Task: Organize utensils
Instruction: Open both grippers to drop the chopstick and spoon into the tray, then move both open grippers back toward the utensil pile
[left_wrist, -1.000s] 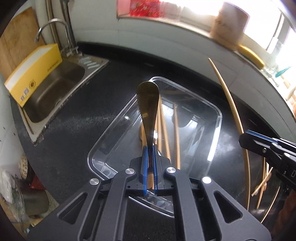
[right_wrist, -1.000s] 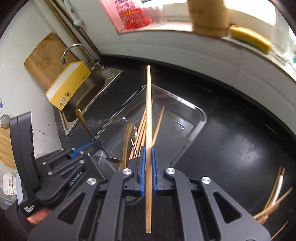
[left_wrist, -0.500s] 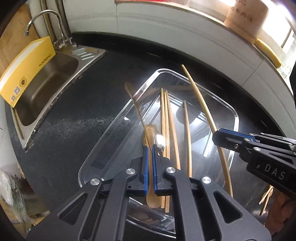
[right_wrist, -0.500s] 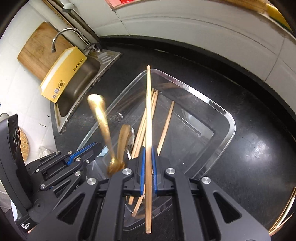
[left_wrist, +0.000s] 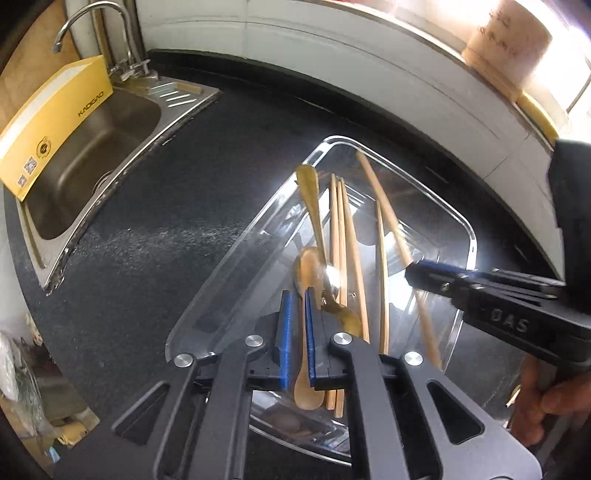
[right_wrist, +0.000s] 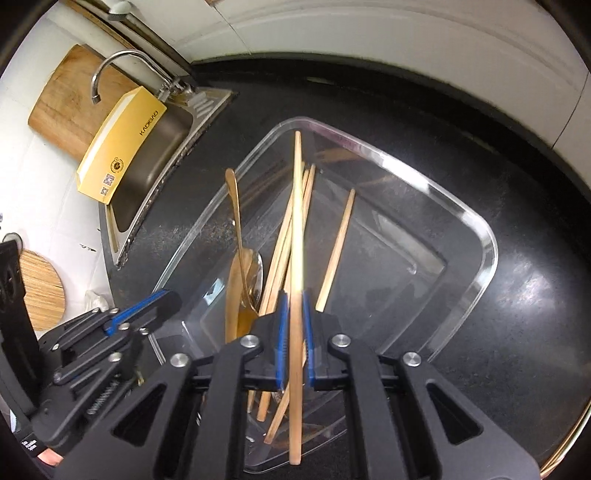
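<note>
A clear plastic tray (left_wrist: 469, 236) (right_wrist: 487, 236) sits on the black counter. It holds several wooden chopsticks (left_wrist: 343, 229) (right_wrist: 336, 243), a wooden spoon (left_wrist: 308, 266) and a golden metal spoon (left_wrist: 314, 210) (right_wrist: 236, 214) whose handle leans on the left rim. My left gripper (left_wrist: 298, 295) (right_wrist: 162, 299) hovers over the tray's near end, shut with nothing between its pads. My right gripper (right_wrist: 295, 299) (left_wrist: 413, 271) is over the tray with a long chopstick (right_wrist: 297, 206) (left_wrist: 376, 192) between its pads. Its jaws are opening, and the stick looks blurred.
A steel sink (left_wrist: 92, 147) with a faucet and a yellow box (left_wrist: 51, 125) lies to the left. A cutting board (right_wrist: 70, 99) and a round woven mat (right_wrist: 40, 291) are beside it. More chopsticks (right_wrist: 569, 443) lie on the counter at the right. A hand (left_wrist: 546, 402) holds the right gripper.
Both grippers came down over the tray. The golden spoon left my left gripper and now lies in the tray. The chopstick is still between the right gripper's pads.
</note>
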